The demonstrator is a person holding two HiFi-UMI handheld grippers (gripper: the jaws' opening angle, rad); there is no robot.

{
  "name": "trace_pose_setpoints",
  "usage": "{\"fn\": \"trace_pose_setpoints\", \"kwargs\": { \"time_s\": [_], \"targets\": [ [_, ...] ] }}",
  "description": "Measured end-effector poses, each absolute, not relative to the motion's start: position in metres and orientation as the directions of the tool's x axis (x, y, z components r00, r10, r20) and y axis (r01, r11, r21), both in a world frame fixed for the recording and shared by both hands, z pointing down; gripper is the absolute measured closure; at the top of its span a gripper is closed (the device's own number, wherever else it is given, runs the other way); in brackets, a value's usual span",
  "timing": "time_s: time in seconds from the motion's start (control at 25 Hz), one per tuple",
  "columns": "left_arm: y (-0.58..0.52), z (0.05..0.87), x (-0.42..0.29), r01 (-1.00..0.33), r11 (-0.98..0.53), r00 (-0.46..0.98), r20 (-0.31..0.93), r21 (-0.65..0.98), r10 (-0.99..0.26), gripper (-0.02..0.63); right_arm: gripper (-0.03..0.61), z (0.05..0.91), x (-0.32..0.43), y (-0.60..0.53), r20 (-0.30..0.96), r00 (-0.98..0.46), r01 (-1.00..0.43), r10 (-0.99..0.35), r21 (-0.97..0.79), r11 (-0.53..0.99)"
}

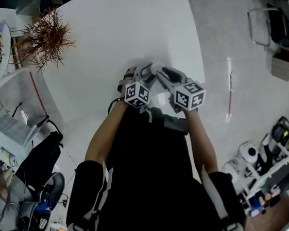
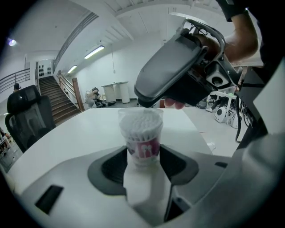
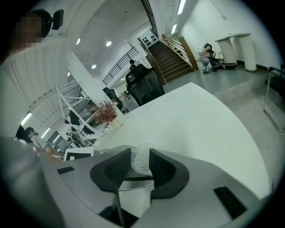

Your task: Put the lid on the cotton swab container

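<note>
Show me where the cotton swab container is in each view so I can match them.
Head view: not made out, hidden at centre.
Left gripper view: cotton swab container dead centre, upright between the jaws.
Right gripper view: low centre, a clear swab-filled top between the jaws; probably it, not certain.
Shared landmark: the white table.

the swab container (image 2: 141,129) sits between the jaws of the left gripper (image 2: 142,153), over the table (image 1: 121,42) at its near edge. the right gripper (image 3: 139,158), just beside it, has the lid (image 3: 140,163) between its jaws. a dried plant (image 1: 45,36) stands left of the table.
</note>
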State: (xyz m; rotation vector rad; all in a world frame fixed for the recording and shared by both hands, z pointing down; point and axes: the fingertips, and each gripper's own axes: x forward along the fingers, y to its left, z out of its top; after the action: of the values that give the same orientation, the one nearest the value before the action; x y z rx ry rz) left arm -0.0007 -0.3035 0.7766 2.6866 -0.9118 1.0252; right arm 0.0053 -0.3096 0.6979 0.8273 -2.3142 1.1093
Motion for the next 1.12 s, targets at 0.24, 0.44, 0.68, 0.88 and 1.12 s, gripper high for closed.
{"fn": "trace_pose_setpoints", "kwargs": {
  "time_s": [0.24, 0.44, 0.68, 0.88, 1.12],
  "targets": [
    [-0.303, 0.776, 0.0, -0.572, -0.814, 0.586, 0.645, -0.099, -0.49, 0.383, 0.459, 0.699, 0.0, -0.313, 0.665, -0.676, -0.704, -0.316, -0.458, 0.543],
    [-0.303, 0.777, 0.0, -0.571, -0.815, 0.585, 0.646, -0.101, -0.49, 0.383, 0.459, 0.705, -0.004, -0.31, 0.721, -0.621, -0.709, -0.307, -0.349, 0.613],
    [-0.303, 0.776, 0.001, -0.569, -0.816, 0.587, 0.647, -0.098, -0.486, 0.383, 0.466, 0.702, -0.011, -0.307, 0.766, -0.562, -0.7, -0.313, -0.237, 0.674],
    [-0.304, 0.776, 0.0, -0.57, -0.815, 0.582, 0.651, -0.1, -0.487, 0.383, 0.494, 0.703, -0.011, -0.306, 0.803, -0.515, -0.674, -0.299, -0.164, 0.72],
    [-0.3, 0.777, 0.002, -0.563, -0.822, 0.582, 0.663, -0.089, -0.47, 0.383, 0.491, 0.703, -0.009, -0.308, 0.787, -0.531, -0.688, -0.313, -0.185, 0.701]
  ]
}}
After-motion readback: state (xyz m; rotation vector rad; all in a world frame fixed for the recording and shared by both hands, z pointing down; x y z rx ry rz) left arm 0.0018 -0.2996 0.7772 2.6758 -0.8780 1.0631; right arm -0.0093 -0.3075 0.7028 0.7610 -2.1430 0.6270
